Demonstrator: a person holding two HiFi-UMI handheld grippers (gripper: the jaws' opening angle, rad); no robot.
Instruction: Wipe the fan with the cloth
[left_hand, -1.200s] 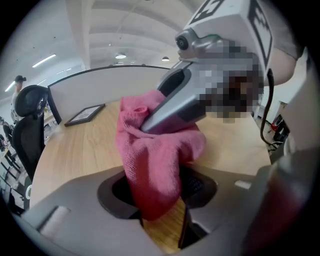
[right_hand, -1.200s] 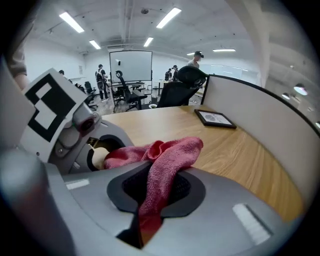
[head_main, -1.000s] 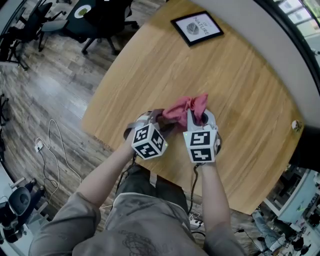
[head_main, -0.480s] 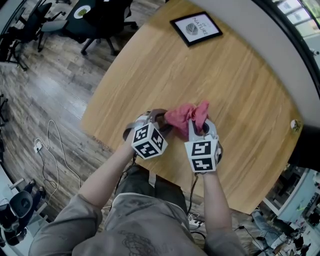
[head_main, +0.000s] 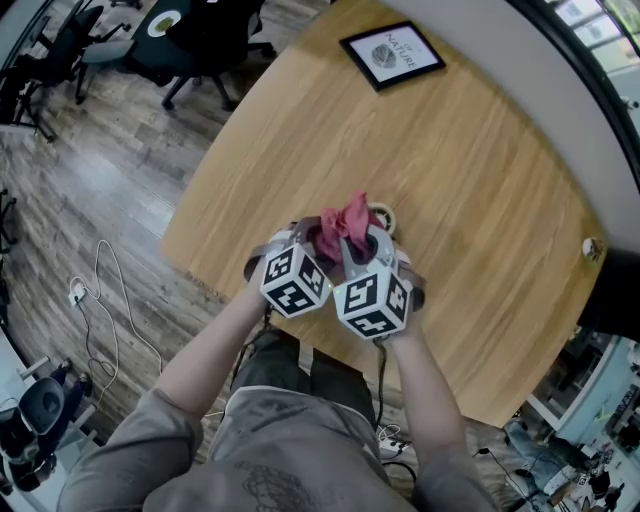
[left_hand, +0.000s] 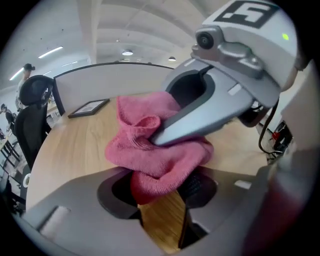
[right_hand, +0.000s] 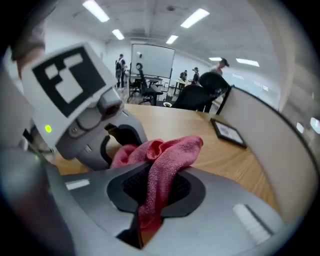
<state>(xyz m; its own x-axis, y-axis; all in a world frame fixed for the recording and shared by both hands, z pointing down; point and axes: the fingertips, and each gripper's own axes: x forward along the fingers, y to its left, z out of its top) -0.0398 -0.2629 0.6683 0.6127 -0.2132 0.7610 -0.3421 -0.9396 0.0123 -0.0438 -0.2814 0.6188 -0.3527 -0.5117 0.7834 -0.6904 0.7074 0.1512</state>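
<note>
your right gripper (right_hand: 150, 205) has its jaws closed on the crumpled pink terry cloth (right_hand: 167, 147). a fold is pinched down in the slit between them and the rest bunches out over the tips. your left gripper (left_hand: 161, 197) has its jaws a little apart, with bare wood showing through the gap. a lobe of the cloth dips in at their tips, but i judge it lies there loose, not clamped. both grippers sit close together near the front edge of the round wooden table (head_main: 460, 160), with the cloth humped between them. a small pale round rim (head_main: 384, 214) peeks out just beyond the cloth. i cannot tell whether that is the fan, and no fan shows plainly in any view.

the cloth looks light, soft and limp, so it will fold, drag and slip out of a shallow pinch. take a thick bunch deep in the pads and leave a loose wad forward to wipe with. a small fan would likely be light and skid under the stroke, so steady its body with the left gripper, away from thin blades or grille.
</note>
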